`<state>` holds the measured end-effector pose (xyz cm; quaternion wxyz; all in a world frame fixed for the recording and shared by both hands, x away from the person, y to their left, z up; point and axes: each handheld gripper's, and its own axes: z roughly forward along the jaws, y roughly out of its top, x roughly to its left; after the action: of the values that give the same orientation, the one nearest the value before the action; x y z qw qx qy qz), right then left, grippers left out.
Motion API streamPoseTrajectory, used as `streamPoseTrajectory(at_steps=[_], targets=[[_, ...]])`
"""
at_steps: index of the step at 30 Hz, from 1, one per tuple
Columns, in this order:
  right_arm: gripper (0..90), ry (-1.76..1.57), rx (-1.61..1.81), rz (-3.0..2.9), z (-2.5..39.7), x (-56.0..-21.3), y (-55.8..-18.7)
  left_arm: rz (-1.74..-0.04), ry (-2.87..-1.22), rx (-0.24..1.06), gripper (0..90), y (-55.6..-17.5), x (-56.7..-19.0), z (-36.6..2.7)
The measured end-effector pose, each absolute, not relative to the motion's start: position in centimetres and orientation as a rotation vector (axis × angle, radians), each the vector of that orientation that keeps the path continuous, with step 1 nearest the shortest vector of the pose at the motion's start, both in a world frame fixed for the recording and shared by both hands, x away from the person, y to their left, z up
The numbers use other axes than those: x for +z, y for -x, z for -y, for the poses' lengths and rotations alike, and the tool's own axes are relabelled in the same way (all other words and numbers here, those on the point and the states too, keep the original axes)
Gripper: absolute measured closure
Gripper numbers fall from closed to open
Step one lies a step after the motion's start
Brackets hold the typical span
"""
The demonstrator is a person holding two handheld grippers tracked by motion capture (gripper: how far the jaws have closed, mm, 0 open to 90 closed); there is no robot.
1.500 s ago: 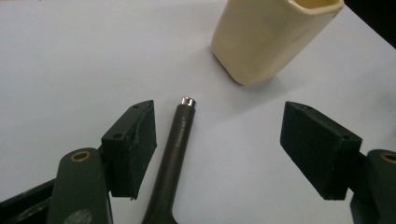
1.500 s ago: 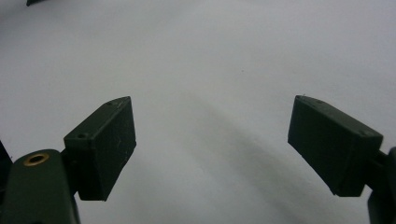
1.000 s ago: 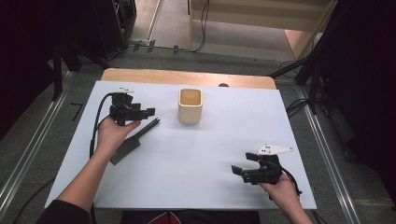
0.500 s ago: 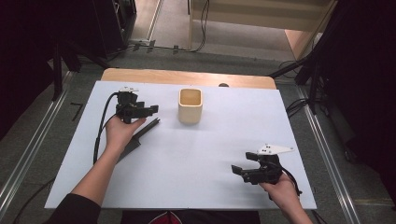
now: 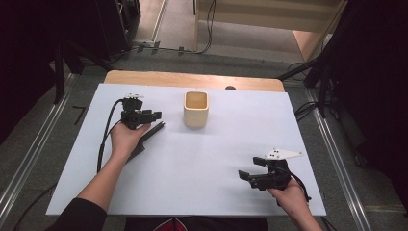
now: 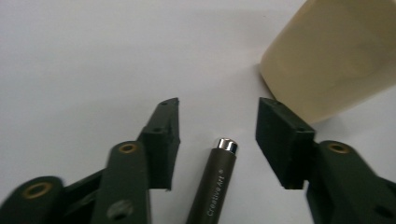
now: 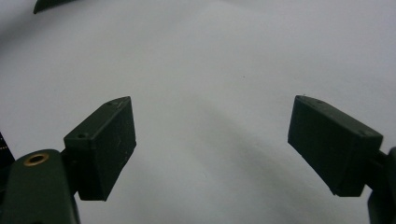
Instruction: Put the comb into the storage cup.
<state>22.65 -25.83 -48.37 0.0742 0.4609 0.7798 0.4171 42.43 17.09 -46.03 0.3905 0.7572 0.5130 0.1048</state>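
Note:
A dark pen (image 6: 211,191) with a silver end cap lies on the white table sheet (image 5: 207,159). Its printed barrel runs between the jaws of my left gripper (image 6: 217,125), which stands open around it, both pads apart from the barrel. In the high view the left gripper (image 5: 154,116) hovers over the pen (image 5: 157,128) at the left, pointing toward a beige square cup (image 5: 196,109). That cup (image 6: 331,56) stands upright just beyond the right jaw. My right gripper (image 5: 247,169) rests near the front right, open; the right gripper (image 7: 211,122) has bare sheet between its pads.
The sheet covers a wooden table (image 5: 192,79) whose far edge shows behind the cup. Metal rails (image 5: 337,144) run along the floor on both sides. A cable (image 5: 103,139) trails from the left gripper over the sheet. A dark shape (image 7: 51,4) sits far off.
My left gripper has shifted a little right and toward the pen's far end, with the hand now over the barrel. The right gripper has stayed put.

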Motion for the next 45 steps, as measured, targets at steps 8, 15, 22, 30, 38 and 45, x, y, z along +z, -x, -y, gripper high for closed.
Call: streamPoseTrajectory(at_steps=[8, 15, 22, 30, 38, 45], targets=[[13.6, -1.374, 1.252, -2.346, 25.8, -48.4, -22.6, -1.300, -1.968, 0.245, 90.0, -43.0, -47.5, -17.4], [13.5, -1.376, 1.253, -2.342, 25.8, -48.3, -22.6, -1.349, -1.977, 0.216, 90.0, -43.1, -48.8, -17.2], [13.5, -1.371, 1.258, -2.345, 25.7, -48.3, -22.6, -1.354, -2.003, 0.195, 90.0, -43.2, -49.5, -16.7], [13.5, -1.371, 1.257, -2.345, 25.7, -48.3, -22.6, -1.331, -2.038, 0.191, 90.0, -43.0, -49.6, -16.3], [13.5, -1.371, 1.259, -2.344, 25.7, -48.3, -22.6, -1.296, -2.066, 0.190, 90.0, -42.8, -49.4, -15.8], [13.6, -1.376, 1.258, -2.342, 25.8, -48.3, -22.6, -1.272, -2.095, 0.176, 90.0, -42.4, -49.1, -15.3]])
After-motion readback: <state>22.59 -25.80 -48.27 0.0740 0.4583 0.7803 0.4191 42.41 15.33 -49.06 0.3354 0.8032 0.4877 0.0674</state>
